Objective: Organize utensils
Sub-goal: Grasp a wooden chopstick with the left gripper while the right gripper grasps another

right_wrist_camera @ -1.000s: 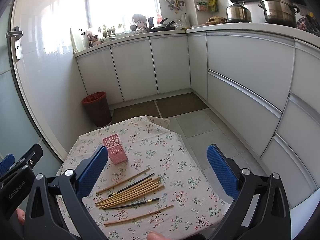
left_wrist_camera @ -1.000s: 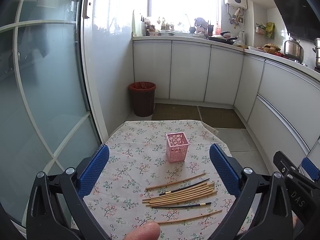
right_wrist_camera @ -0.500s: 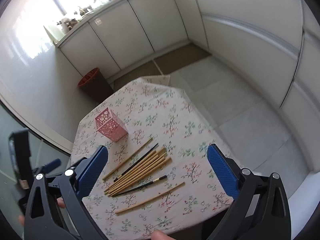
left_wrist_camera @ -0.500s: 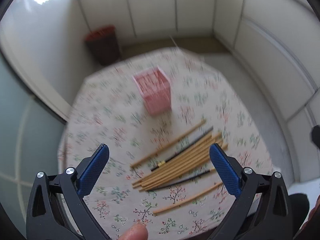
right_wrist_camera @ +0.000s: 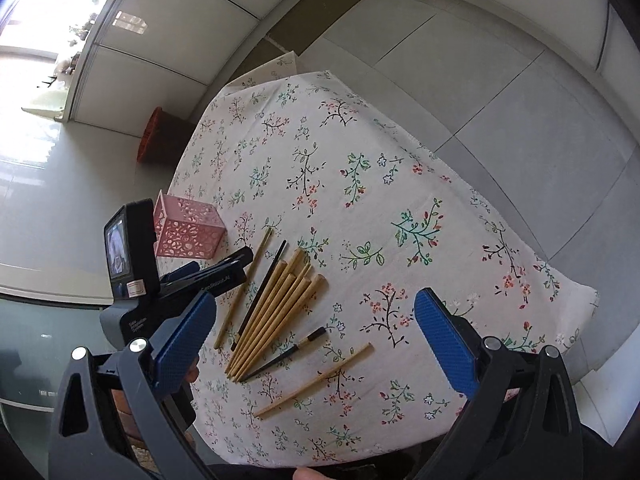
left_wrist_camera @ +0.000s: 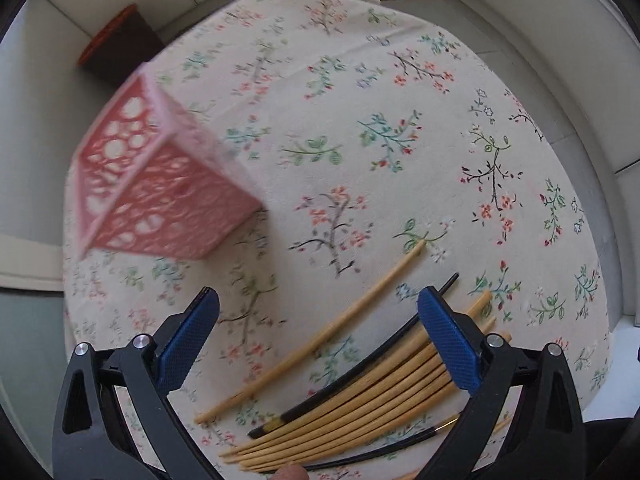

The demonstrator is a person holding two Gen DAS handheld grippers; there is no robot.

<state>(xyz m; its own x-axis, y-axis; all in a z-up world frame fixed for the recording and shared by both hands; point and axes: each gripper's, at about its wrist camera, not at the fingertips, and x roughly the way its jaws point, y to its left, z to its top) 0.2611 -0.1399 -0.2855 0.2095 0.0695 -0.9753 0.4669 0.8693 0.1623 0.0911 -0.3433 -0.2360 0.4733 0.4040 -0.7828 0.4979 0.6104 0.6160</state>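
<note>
A pink perforated holder [left_wrist_camera: 160, 184] stands on the floral tablecloth; it also shows in the right wrist view [right_wrist_camera: 188, 232]. Several wooden chopsticks [left_wrist_camera: 360, 412] lie bunched with two black ones [left_wrist_camera: 352, 376] among them; the bunch shows in the right wrist view [right_wrist_camera: 276, 312]. One wooden chopstick [left_wrist_camera: 320, 336] lies apart on the left of the bunch, another [right_wrist_camera: 316, 380] apart near the table's front. My left gripper [left_wrist_camera: 318, 332] is open, low over the left of the bunch; it appears in the right wrist view [right_wrist_camera: 236, 264]. My right gripper [right_wrist_camera: 316, 344] is open above the chopsticks.
The small table [right_wrist_camera: 400, 160] is covered by the floral cloth, with edges close on every side. A red bin [right_wrist_camera: 154, 136] stands on the floor beyond the table by white cabinets. Grey tiled floor [right_wrist_camera: 500, 80] lies to the right.
Both grippers have tilted down and dropped toward the table. The left one has come close over the chopsticks, and the holder now sits at its upper left. Both stay open.
</note>
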